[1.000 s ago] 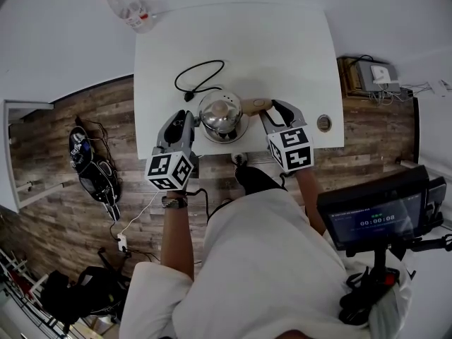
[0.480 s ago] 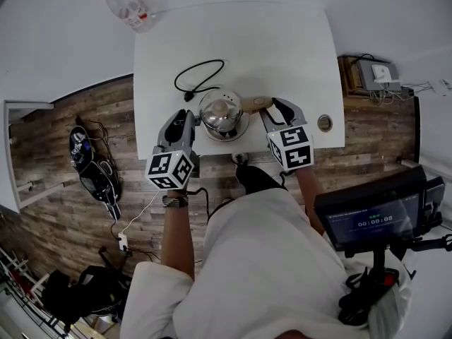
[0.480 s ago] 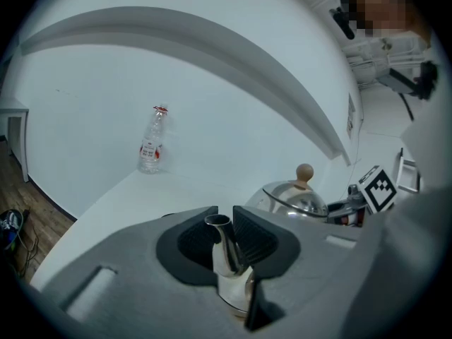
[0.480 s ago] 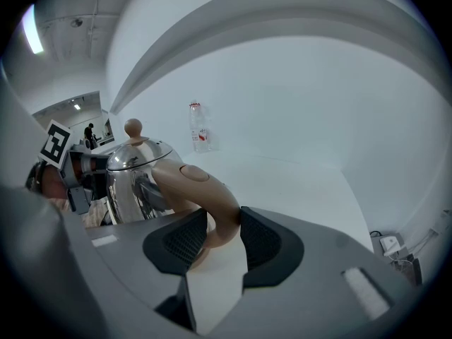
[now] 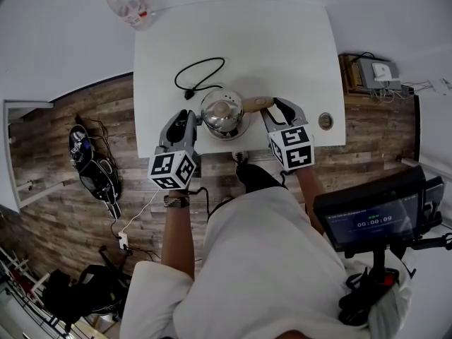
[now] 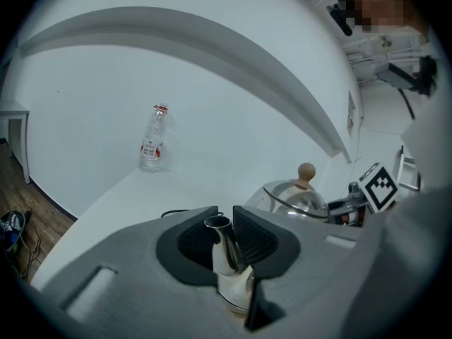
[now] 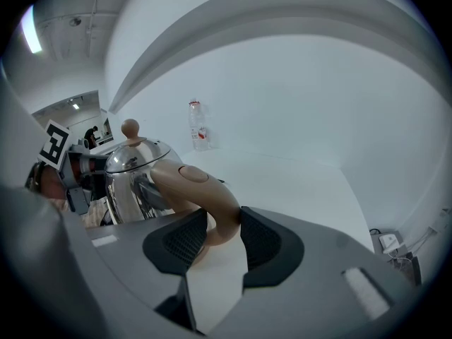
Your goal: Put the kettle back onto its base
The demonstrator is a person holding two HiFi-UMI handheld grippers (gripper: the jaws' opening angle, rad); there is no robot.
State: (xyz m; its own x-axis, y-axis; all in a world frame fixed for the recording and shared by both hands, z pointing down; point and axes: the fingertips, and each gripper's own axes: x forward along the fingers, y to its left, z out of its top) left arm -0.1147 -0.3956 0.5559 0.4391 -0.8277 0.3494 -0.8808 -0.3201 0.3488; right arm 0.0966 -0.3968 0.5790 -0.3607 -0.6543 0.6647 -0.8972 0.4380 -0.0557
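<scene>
A shiny steel kettle (image 5: 223,113) with a wooden lid knob and a tan handle (image 5: 256,104) stands near the front edge of the white table (image 5: 282,48). Its base is hidden under it, and I cannot tell whether the kettle rests on it. A black cord (image 5: 198,75) loops on the table behind. My left gripper (image 5: 185,119) is shut on the kettle's spout (image 6: 220,240), which stands between the pads (image 6: 254,233). My right gripper (image 5: 272,109) is shut on the tan handle (image 7: 205,200), with the kettle body (image 7: 134,171) just beyond.
A clear plastic bottle (image 5: 127,7) stands at the table's far left corner, also in the left gripper view (image 6: 152,141) and the right gripper view (image 7: 198,127). A round cable hole (image 5: 325,121) sits at the table's right front. A screen (image 5: 374,214) stands at my right.
The kettle and both grippers have shifted slightly away from me and a little to the right. Both grips are unchanged.
</scene>
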